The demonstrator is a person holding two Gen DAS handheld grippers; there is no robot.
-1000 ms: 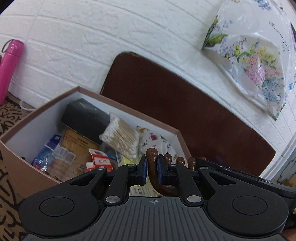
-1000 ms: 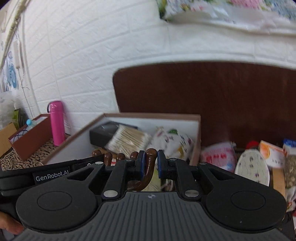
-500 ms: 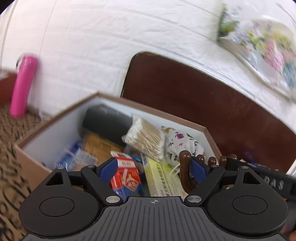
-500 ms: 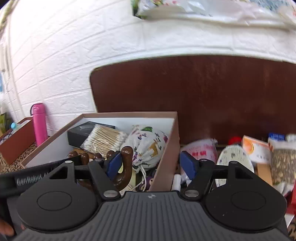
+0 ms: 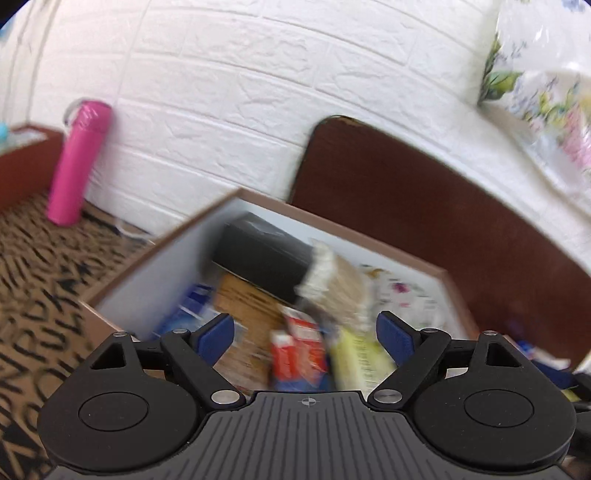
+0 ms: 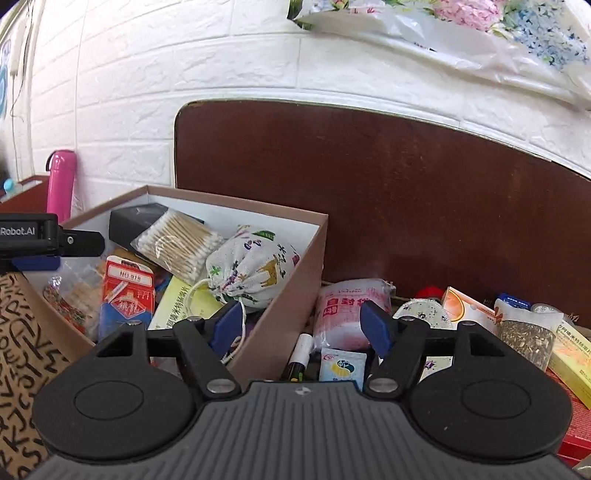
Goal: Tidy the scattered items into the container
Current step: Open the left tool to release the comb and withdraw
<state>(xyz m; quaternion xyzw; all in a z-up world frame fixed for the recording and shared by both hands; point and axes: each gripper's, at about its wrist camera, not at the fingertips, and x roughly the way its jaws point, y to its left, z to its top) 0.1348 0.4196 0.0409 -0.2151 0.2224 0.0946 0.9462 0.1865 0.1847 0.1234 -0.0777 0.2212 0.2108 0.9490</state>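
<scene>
A brown cardboard box (image 6: 295,266) with a white inside holds a black case (image 6: 136,221), a cotton swab pack (image 6: 181,243), a printed cloth pouch (image 6: 247,269), a red and blue packet (image 6: 127,295) and other items. It also shows, blurred, in the left wrist view (image 5: 155,258). My left gripper (image 5: 304,336) is open and empty above the box's near side. My right gripper (image 6: 301,325) is open and empty above the box's right wall. Scattered items lie right of the box: a pink packet (image 6: 347,310), an orange box (image 6: 469,310), a seed bag (image 6: 524,336).
A pink bottle (image 5: 77,162) stands at the white brick wall to the left. A dark brown board (image 6: 406,199) leans on the wall behind the box. A letter-print cloth (image 5: 40,280) covers the table. A floral plastic bag (image 6: 461,33) hangs above.
Both grippers held a brown wooden hook item together; both have opened and let it go. It is no longer in view. Both grippers have drawn apart, the left one leftward.
</scene>
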